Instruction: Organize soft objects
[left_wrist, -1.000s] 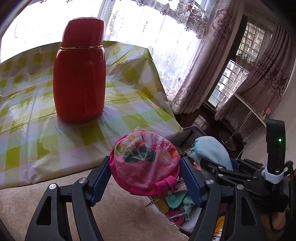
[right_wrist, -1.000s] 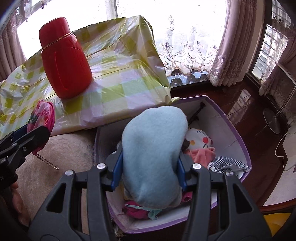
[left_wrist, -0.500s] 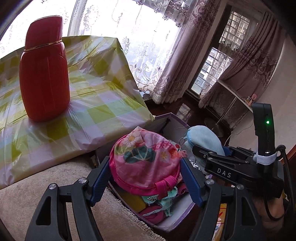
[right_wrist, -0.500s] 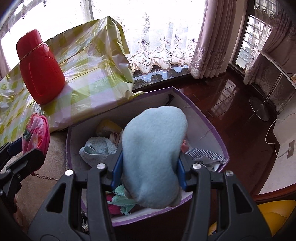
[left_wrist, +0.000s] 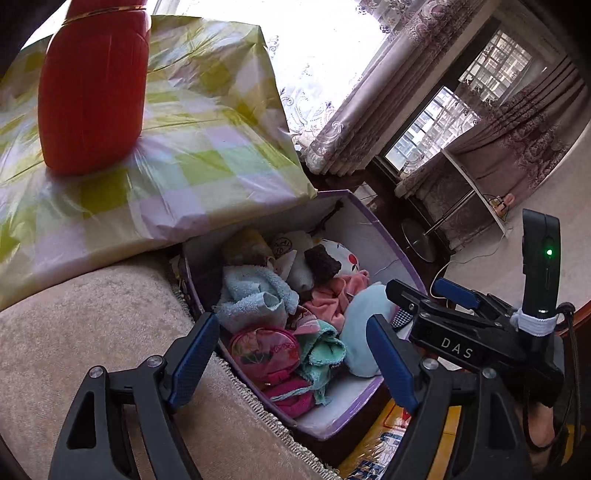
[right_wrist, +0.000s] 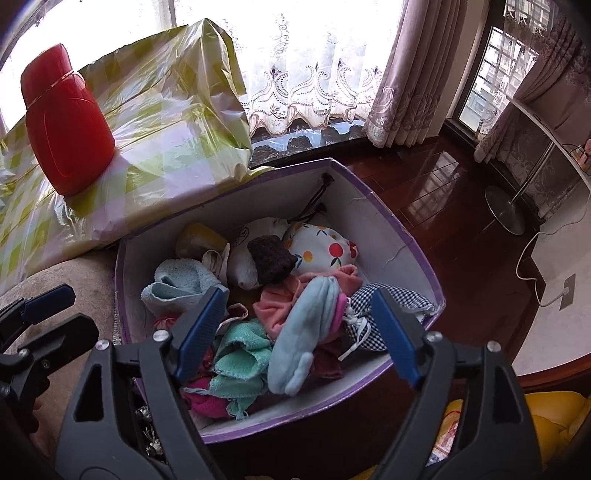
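Both claws opening above purple box (right_wrist: 391, 236), nothing pressed between pads.
Left claw (left_wrist: 291, 354): pink floral pouch (left_wrist: 264, 352) seen just beneath, in box.
Right claw (right_wrist: 295, 332): pale blue plush (right_wrist: 306, 328) seen beneath, atop cloth pile.
Both judged light, squashy; best pinched across middle bulge.

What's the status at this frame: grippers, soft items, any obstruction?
Left gripper and right gripper opening, nothing between pads. Pink pouch and light blue pouch lie in purple box. Nothing blocking.
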